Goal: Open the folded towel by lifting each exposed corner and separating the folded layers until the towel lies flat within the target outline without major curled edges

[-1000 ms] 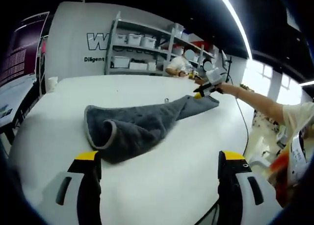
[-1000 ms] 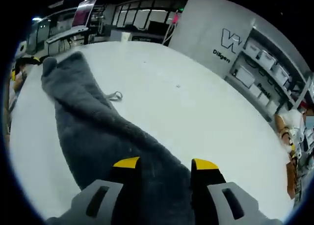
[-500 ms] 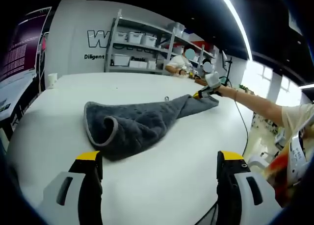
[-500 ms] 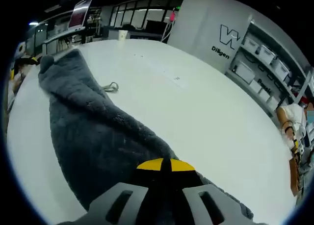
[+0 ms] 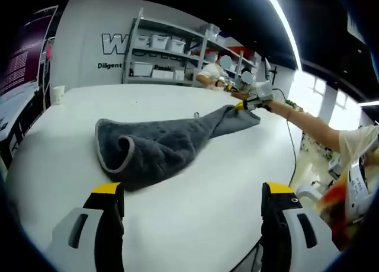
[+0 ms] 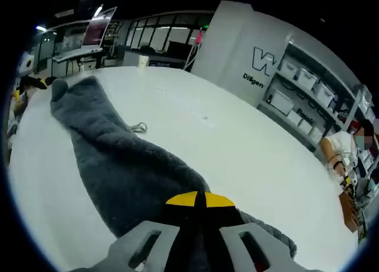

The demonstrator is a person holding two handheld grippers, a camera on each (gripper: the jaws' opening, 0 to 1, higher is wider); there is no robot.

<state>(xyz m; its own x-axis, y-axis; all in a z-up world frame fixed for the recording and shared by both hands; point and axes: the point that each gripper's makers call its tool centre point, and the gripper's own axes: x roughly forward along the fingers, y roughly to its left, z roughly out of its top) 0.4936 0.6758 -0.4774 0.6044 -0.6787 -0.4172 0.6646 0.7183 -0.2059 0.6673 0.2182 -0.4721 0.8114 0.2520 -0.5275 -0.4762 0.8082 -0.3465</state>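
Observation:
A grey towel lies bunched in a long strip on the white table, its near end curled over with a pale hem. My left gripper stands open just short of that curled end, nothing between its yellow-tipped jaws. At the strip's far end my right gripper pinches the towel. In the right gripper view, the right gripper is shut on the towel, which runs away to the upper left. A small hanging loop sticks out from the towel's edge.
The person's arm reaches along the table's right side. A paper cup stands near the far left edge. Shelves with white bins line the wall behind, where people sit. Bare tabletop spreads to the right of the towel.
The right gripper's jaws have shut on the towel's end and lifted it a little. The left gripper stays open in front of the curled end.

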